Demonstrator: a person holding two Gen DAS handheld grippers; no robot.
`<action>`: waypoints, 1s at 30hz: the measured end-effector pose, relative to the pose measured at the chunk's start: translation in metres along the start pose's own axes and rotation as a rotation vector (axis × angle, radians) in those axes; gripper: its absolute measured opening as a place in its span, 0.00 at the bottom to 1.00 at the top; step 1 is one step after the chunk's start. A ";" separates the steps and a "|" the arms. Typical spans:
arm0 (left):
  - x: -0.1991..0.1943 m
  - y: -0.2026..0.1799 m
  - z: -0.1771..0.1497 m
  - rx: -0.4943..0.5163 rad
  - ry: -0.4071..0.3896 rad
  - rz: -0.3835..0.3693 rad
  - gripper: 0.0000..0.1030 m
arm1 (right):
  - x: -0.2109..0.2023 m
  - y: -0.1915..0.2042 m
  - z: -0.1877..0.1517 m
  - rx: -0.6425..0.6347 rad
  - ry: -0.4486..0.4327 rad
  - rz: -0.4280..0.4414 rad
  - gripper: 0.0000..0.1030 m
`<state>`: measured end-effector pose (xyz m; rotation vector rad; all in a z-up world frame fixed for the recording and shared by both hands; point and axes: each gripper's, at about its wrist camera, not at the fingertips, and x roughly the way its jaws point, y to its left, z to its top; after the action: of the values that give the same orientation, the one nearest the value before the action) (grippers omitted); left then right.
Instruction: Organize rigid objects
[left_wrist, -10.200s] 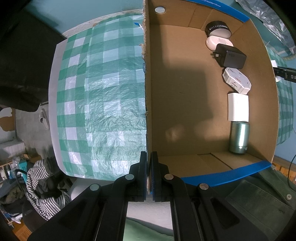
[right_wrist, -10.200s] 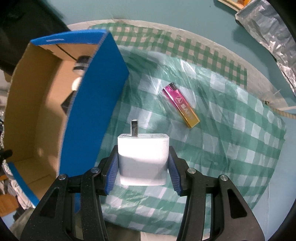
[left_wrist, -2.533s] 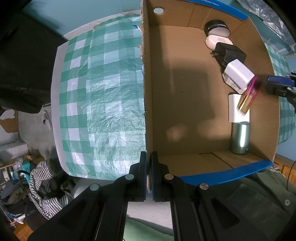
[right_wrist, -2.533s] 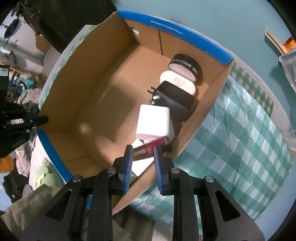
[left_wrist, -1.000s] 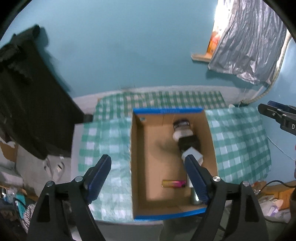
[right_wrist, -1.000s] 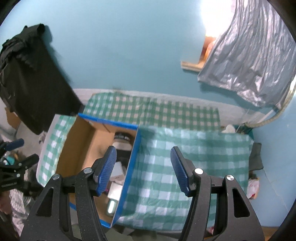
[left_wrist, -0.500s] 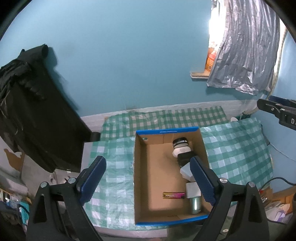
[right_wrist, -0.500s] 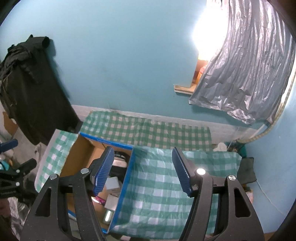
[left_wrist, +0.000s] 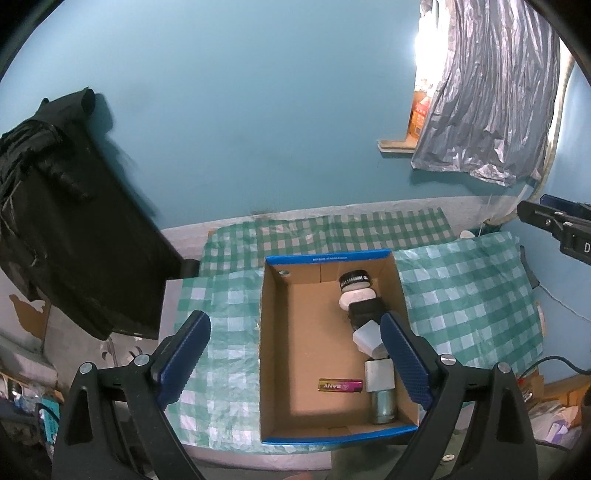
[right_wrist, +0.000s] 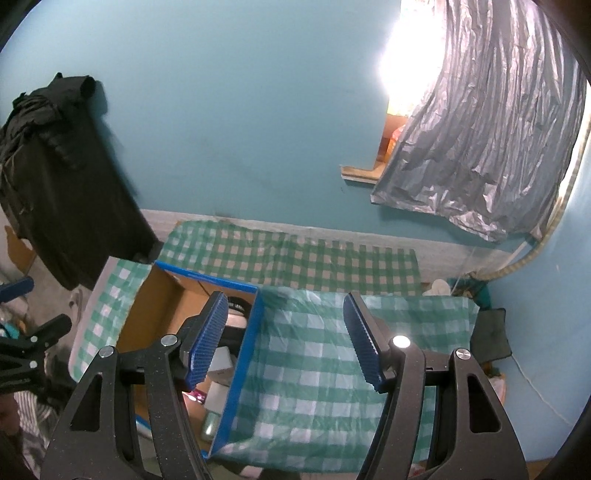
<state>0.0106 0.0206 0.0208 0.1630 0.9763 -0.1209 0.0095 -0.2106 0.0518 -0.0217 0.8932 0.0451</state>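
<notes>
Left wrist view: I look down on the whole table from well above, through my left gripper (left_wrist: 295, 360).
Left gripper: jaws spread wide with nothing between the blue pads (left_wrist: 184, 360); they have just been opening further.
Cardboard box (left_wrist: 275, 350): blue-edged, open-topped, standing on the checked green cloth (left_wrist: 461, 302), framed between my left pads from this angle (well below them, not touched).
Row along the box's right wall, far to near: black round tin (left_wrist: 354, 279), white oval case (left_wrist: 357, 297), black charger (left_wrist: 365, 309), white charger (left_wrist: 368, 338) lying tilted, white block (left_wrist: 378, 373), metal cylinder (left_wrist: 384, 405).
Pink-gold lighter (left_wrist: 340, 385): flat on the box floor, its end just beside the white block, apart from the left wall.
Right wrist view: my right gripper (right_wrist: 283, 339) hangs over the box's right wall (right_wrist: 242, 365) and the cloth beside it.
Right gripper: jaws apart at a middling gap, pads bare, nothing pinched.
Seen past the right gripper's left finger: the tin, the white charger and a sliver of the lighter (mostly hidden).
Other gripper in each view: the right one's black tip pokes in at the right edge of the left view; the left one shows at the left edge of the right view.
Surroundings: teal wall (left_wrist: 258, 110), black garment (left_wrist: 55, 221) hanging at left, crinkled silver sheet (right_wrist: 480, 129) over a bright window at right.
</notes>
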 end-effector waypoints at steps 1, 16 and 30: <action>-0.001 -0.001 0.000 -0.002 0.002 -0.002 0.92 | 0.000 -0.001 -0.001 0.000 0.001 0.001 0.63; -0.002 -0.015 0.004 0.027 -0.006 0.013 0.97 | 0.002 -0.005 -0.002 0.004 0.012 0.003 0.63; -0.002 -0.015 0.005 0.002 -0.005 0.024 0.97 | 0.004 -0.006 -0.002 0.002 0.014 0.008 0.63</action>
<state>0.0114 0.0045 0.0238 0.1764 0.9686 -0.1005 0.0111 -0.2167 0.0472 -0.0161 0.9071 0.0515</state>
